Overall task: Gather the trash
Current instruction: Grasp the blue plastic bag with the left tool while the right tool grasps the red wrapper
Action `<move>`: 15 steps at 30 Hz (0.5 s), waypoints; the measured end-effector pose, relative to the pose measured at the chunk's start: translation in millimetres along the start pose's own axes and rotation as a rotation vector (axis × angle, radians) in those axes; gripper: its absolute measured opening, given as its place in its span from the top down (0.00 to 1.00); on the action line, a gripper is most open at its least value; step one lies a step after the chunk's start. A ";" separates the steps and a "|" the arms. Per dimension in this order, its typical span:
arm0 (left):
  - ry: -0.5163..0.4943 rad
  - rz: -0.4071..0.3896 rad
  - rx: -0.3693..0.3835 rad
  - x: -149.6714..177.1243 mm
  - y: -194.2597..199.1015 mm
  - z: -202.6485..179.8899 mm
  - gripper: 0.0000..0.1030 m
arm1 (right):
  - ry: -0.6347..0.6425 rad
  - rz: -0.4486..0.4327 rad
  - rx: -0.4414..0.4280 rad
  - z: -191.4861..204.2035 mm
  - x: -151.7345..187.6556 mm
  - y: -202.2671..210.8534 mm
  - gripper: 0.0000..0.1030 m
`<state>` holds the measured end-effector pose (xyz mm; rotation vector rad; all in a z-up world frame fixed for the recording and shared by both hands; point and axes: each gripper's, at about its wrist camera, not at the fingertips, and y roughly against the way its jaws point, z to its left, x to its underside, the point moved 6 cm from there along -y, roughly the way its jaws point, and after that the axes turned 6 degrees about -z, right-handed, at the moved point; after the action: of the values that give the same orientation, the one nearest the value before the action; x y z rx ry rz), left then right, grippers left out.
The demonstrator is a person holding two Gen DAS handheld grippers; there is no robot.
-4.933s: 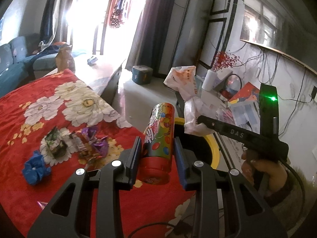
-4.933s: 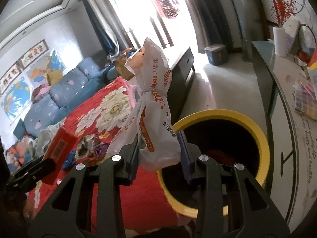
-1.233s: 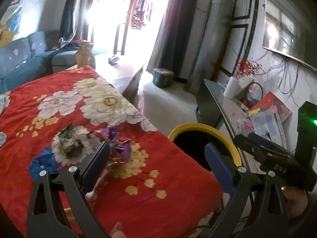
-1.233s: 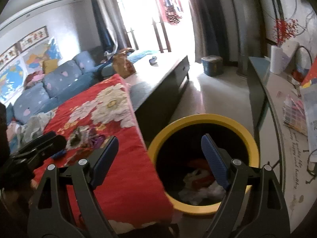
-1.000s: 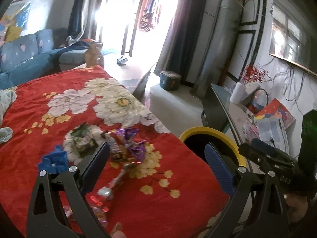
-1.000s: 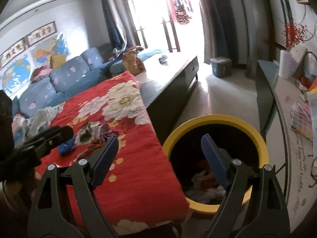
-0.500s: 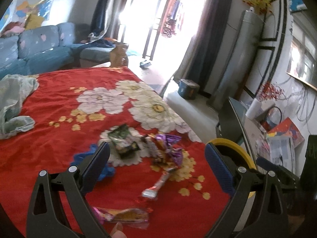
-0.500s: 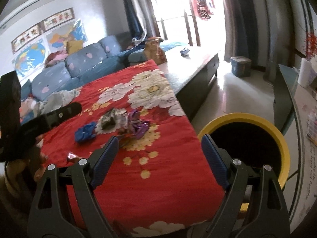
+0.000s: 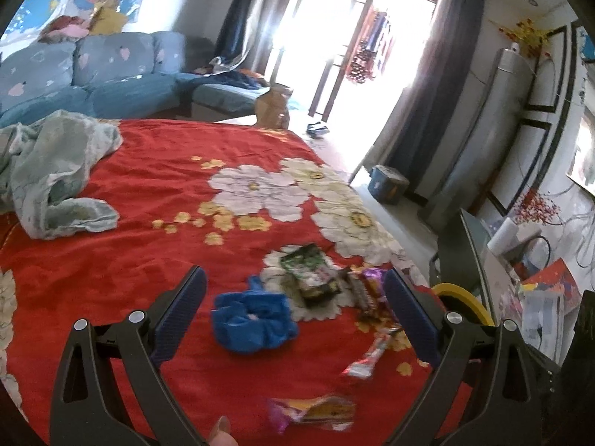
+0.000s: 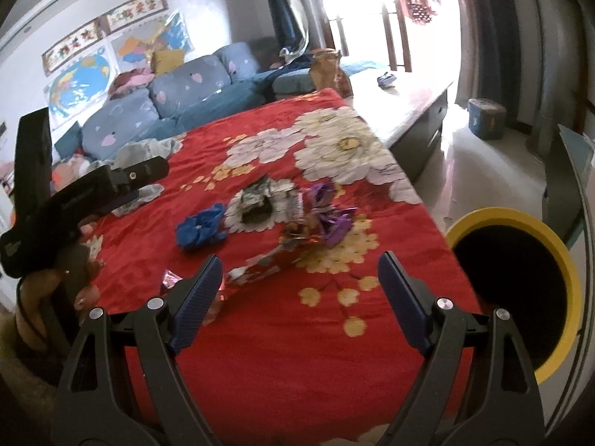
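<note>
Both grippers have swung away from the round yellow-rimmed black trash bin (image 10: 520, 290) and back over the red flower-printed bedspread (image 9: 148, 260). A few seconds ago the left carried a colourful snack tube and the right a white plastic bag over the bin; now both are empty, so those two pieces seem to be binned and a new pick-up round is starting.

The bin stands on the floor just off the bed's right edge, with a dark glass-topped desk (image 10: 569, 156) close behind it, so the carry path there is narrow. The bedspread itself is roomy, apart from a rumpled pale green cloth (image 9: 55, 171) far left.

The remaining trash lies clustered near that right edge: a crumpled blue wrapper (image 9: 253, 319), a green-and-black snack packet (image 9: 312, 271), a purple foil wrapper (image 10: 331, 219), a long silver-red wrapper (image 9: 368, 356) and a flat yellow-pink packet (image 9: 316, 412) nearest the camera.

The left gripper (image 9: 293, 319) has its fingers spread wide and empty, framing the blue wrapper without touching it. The right gripper (image 10: 297, 297) is likewise wide and empty, above bare cloth short of the foil pile.
</note>
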<state>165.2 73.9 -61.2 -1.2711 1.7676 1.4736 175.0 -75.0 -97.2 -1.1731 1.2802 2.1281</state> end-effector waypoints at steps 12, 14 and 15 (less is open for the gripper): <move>0.050 0.126 -0.078 25.8 -31.2 49.4 0.11 | -0.047 0.101 -0.004 18.6 8.5 -42.9 0.25; 0.071 0.147 -0.065 31.8 -37.5 53.7 0.11 | -0.069 0.120 -0.008 19.4 12.3 -52.7 0.25; 0.077 0.154 -0.061 33.8 -39.3 53.9 0.14 | -0.072 0.127 -0.006 19.0 13.8 -55.7 0.25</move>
<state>175.7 114.4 -123.2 -1.2614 1.9208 1.5936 196.4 -31.6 -133.6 -1.0331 1.3494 2.2444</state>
